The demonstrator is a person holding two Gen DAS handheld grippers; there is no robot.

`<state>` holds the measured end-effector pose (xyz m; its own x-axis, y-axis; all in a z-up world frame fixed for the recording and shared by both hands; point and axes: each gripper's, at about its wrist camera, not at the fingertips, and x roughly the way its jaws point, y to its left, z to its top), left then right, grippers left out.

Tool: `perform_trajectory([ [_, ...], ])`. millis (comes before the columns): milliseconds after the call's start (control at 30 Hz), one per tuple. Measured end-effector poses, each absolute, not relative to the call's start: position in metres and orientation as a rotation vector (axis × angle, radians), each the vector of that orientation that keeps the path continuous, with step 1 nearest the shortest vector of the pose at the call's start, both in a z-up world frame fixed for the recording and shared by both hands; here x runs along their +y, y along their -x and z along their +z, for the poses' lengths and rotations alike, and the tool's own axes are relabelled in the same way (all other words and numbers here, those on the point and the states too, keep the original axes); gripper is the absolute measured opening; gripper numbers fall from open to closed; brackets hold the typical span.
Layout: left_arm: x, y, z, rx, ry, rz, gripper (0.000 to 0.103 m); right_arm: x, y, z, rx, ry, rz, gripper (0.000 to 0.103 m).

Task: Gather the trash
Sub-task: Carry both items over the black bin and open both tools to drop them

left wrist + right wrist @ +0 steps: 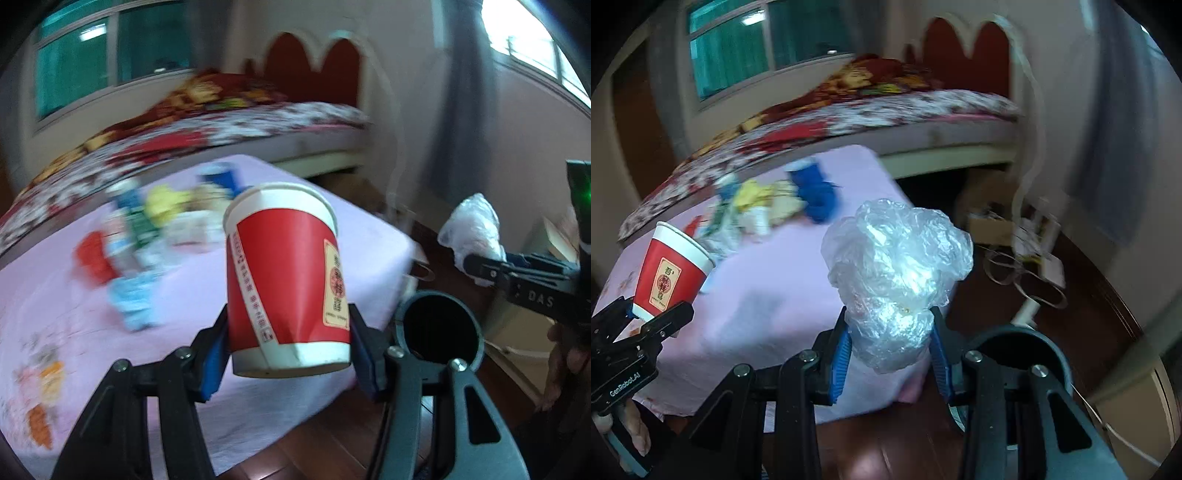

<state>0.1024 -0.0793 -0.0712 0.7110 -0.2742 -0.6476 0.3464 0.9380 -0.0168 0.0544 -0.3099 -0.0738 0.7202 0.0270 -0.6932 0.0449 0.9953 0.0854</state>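
A red paper cup [288, 280] with a white rim stands upright between the blue pads of my left gripper [290, 332], which is shut on its lower half and holds it above the edge of the pink-clothed table [55, 288]. A crumpled clear plastic bag [897, 258] is clamped in my right gripper [890, 343], beyond the table's corner over the floor. The right wrist view shows the left gripper [657, 314] with the cup [668, 269] at the left. In the left wrist view the right gripper [476, 266] and the bag [472, 225] are at the right.
A blurred pile of wrappers and packets [147, 221] lies on the far part of the table. Behind it is a bed [886, 110] with a patterned cover. On the dark wooden floor [979, 295] at the right lie a cardboard box [990, 221] and tangled white cables [1034, 266].
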Motion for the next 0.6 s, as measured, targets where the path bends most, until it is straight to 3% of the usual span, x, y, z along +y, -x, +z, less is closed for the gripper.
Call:
perform_trajectory([
  [300, -0.194, -0.1, -0.105, 0.768, -0.229, -0.62, 0.058, -0.408, -0.018, -0.111, 0.832, -0.133, -0.12, 0.041],
  [600, -0.263, -0.106, -0.157, 0.893, -0.296, -0.775, 0.058, -0.462, -0.01, -0.168, 0.943, -0.139, -0.123, 0.042],
])
